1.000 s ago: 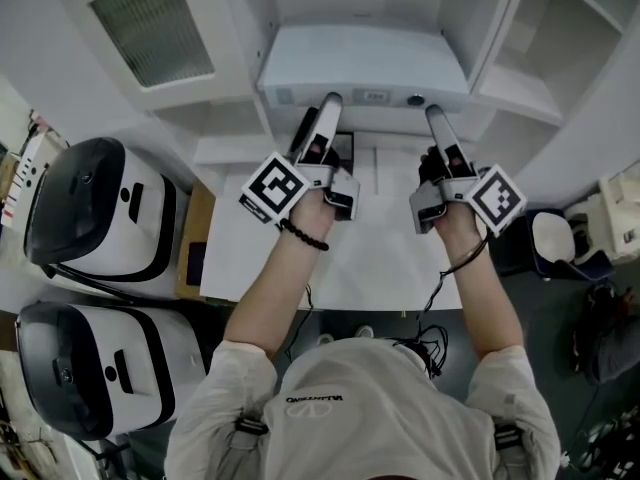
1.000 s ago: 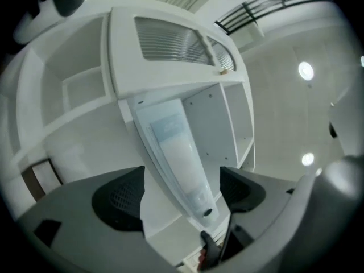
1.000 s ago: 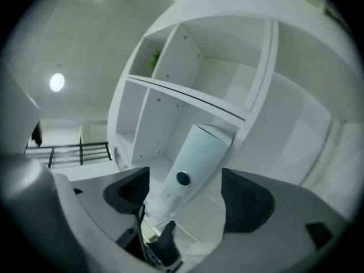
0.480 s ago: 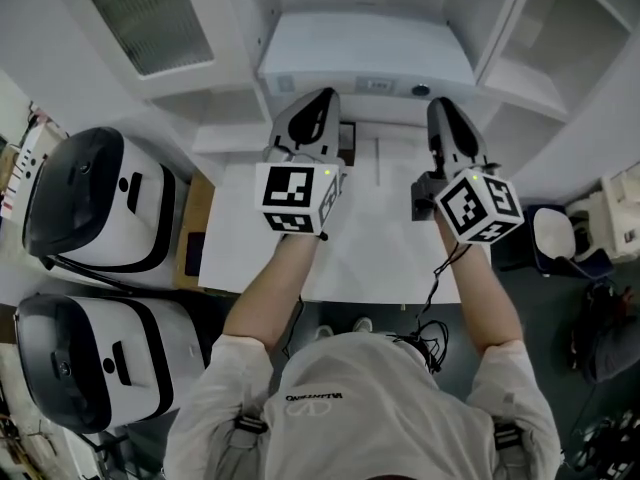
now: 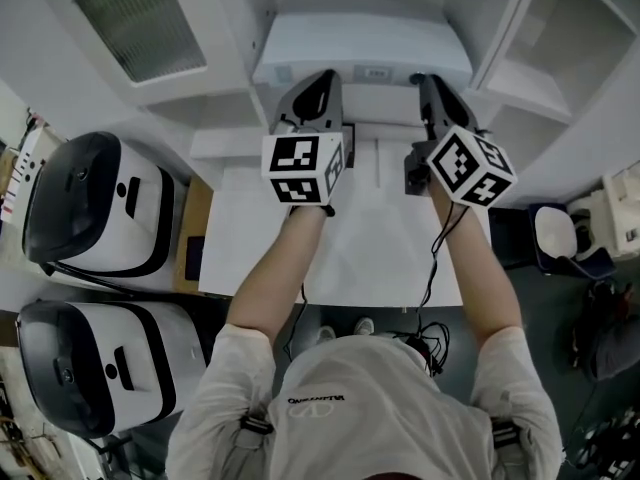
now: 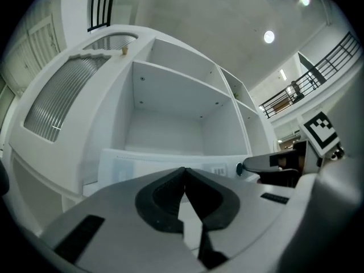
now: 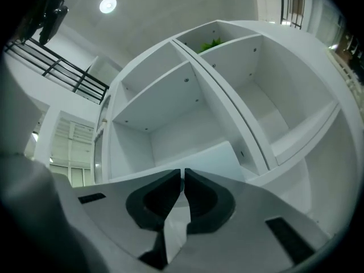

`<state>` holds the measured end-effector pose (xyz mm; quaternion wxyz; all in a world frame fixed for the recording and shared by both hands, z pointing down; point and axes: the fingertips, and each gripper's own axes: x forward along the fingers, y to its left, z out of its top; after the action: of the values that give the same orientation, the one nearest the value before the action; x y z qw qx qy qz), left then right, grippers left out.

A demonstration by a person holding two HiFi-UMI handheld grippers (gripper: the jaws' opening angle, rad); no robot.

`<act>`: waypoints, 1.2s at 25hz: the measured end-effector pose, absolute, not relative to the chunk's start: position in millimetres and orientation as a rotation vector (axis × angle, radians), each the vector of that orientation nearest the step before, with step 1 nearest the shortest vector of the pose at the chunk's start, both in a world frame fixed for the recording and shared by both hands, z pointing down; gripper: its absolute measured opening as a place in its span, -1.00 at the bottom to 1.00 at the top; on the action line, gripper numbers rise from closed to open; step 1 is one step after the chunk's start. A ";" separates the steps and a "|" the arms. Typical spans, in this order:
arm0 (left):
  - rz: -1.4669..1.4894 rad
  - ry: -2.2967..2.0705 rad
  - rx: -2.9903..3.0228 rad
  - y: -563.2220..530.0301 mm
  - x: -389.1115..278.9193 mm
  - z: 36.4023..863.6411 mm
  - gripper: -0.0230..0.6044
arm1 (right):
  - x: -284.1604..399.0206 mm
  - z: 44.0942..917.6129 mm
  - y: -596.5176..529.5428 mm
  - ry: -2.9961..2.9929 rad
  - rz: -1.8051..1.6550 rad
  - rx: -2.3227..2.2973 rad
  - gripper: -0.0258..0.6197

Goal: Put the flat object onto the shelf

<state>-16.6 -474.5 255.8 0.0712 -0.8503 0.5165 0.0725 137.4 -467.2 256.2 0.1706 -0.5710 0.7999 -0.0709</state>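
The flat object (image 5: pixel 360 48) is a white slab with small labels on its near edge, lying in the middle bay of the white shelf unit (image 5: pixel 505 28). My left gripper (image 5: pixel 321 74) is shut and empty, its tips at the slab's near left edge. In the left gripper view the slab (image 6: pixel 142 162) lies just past the left gripper (image 6: pixel 184 169). My right gripper (image 5: pixel 427 78) is at the near right edge, its jaws closing to a thin slit with nothing between them. The right gripper view shows the slab (image 7: pixel 213 157) beyond the right gripper (image 7: pixel 183 170), under bare shelf boards (image 7: pixel 165 101).
A white table (image 5: pixel 370 253) lies under both forearms. Two black-and-white machines (image 5: pixel 95 203) (image 5: pixel 90 363) stand at the left. A ribbed glass cabinet door (image 5: pixel 140 23) hangs open at upper left. A cable (image 5: pixel 435 268) trails from the right gripper.
Both grippers went from wide open to closed. Both hands turned so the marker cubes face up, and shifted slightly forward toward the slab's near edge.
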 end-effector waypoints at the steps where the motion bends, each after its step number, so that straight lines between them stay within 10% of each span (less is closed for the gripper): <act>1: 0.221 1.556 -2.562 -478.8 -16.2 255.6 -0.91 | 138.0 256.8 -471.5 2.267 -0.214 -1.621 -0.82; 30: 0.389 1.366 -2.572 -384.7 -52.7 279.0 -0.91 | 173.8 303.1 -369.6 2.272 -0.116 -1.655 -0.89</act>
<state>-52.7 -384.7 279.0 0.1017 -0.8709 0.4624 0.1317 173.8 -369.6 303.1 0.1631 -0.5804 0.7968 -0.0407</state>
